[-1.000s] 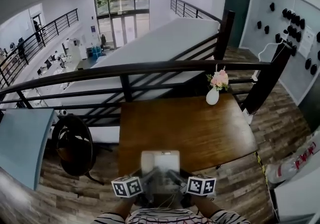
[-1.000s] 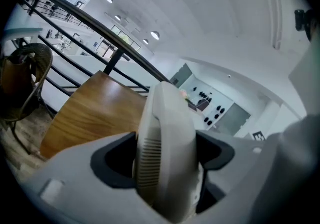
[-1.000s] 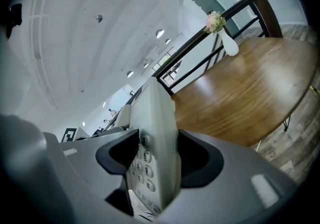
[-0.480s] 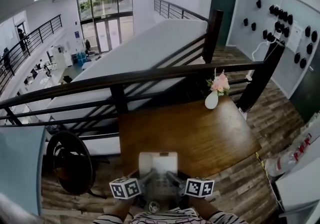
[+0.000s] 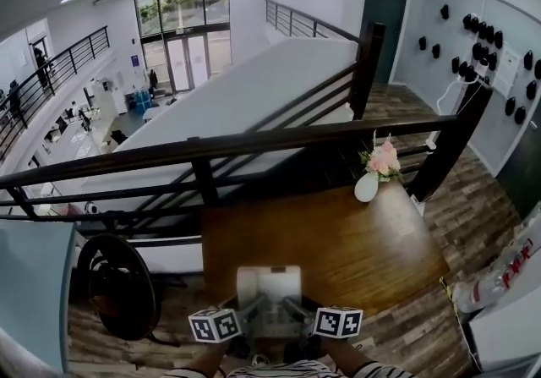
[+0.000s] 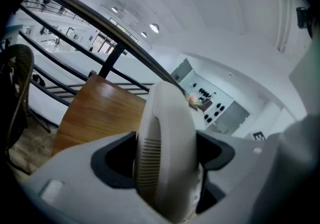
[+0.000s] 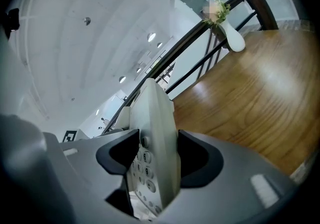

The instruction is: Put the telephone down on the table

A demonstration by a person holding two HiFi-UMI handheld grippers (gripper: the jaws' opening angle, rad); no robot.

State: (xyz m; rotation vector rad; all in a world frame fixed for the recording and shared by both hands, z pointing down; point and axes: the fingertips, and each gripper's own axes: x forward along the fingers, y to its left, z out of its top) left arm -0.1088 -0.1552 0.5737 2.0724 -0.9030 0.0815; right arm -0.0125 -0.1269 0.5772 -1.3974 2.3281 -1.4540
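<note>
The telephone (image 5: 269, 287) was smooth, matt off-white plastic, ribbed at its grille. The surface (image 5: 355, 241) was brown varnished wood with a soft sheen. The vase (image 5: 366, 188) looked glossy white. The floor (image 5: 448, 190) was streaky, matt wood plank.

Cream-white phone (image 5: 269, 287), pale keys with dark digits; its handset (image 6: 165, 138) has a ribbed grille. Left gripper (image 6: 165, 160) and right gripper (image 7: 152, 160) are pale grey with black pads (image 6: 112, 160); each carries a white cube (image 5: 214, 324) printed with black square markers. Warm brown wood-grain table (image 5: 355, 241). White vase (image 5: 366, 188), pink flowers (image 5: 383, 156). Black railing (image 5: 211, 150). Grey-brown plank floor (image 5: 473, 190). Black chair (image 5: 114, 279). Dark-and-white striped shirt (image 5: 270, 368).
</note>
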